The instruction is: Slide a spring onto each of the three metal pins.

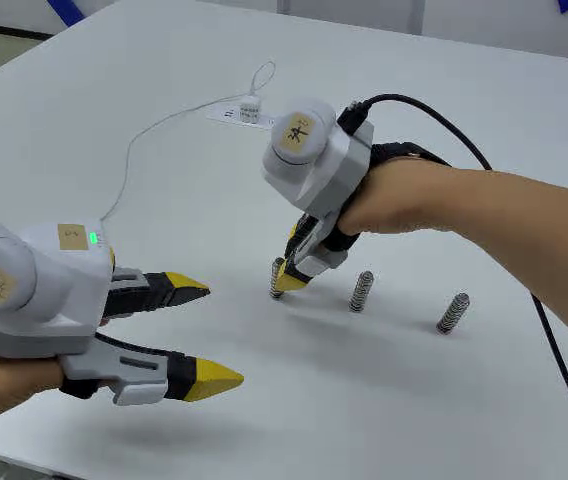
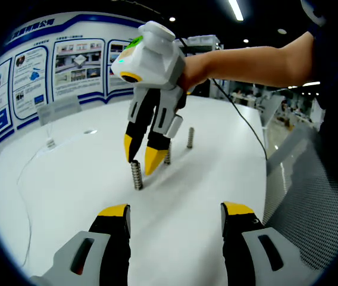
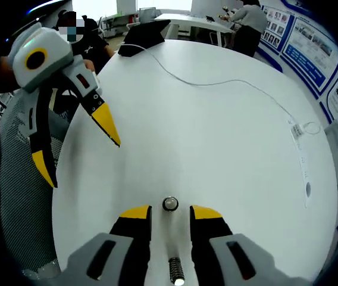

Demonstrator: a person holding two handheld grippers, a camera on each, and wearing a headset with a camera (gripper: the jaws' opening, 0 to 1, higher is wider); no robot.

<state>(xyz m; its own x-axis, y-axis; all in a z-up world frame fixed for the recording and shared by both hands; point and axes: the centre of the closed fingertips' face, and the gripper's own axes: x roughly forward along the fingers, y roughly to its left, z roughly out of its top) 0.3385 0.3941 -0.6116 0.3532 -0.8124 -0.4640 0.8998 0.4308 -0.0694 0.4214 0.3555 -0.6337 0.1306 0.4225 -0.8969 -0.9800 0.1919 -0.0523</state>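
Three springs stand upright in a row on the white table: the left spring [image 1: 277,278], the middle spring [image 1: 362,290] and the right spring [image 1: 453,312]. My right gripper [image 1: 286,278] points down over the left spring [image 3: 169,204], its jaws slightly apart on either side of the spring's top without touching it. A shiny metal tip shows inside that coil. In the left gripper view the right gripper [image 2: 141,156] hovers just above this spring [image 2: 136,176]. My left gripper [image 1: 204,332] is held low at the front left, open, with nothing between its jaws [image 2: 176,210].
A thin white cable [image 1: 154,130] with a small white plug [image 1: 251,108] and a label lies at the back of the table. A black cable [image 1: 444,120] trails from the right gripper. The table's near edge [image 1: 4,462] is close below the left gripper.
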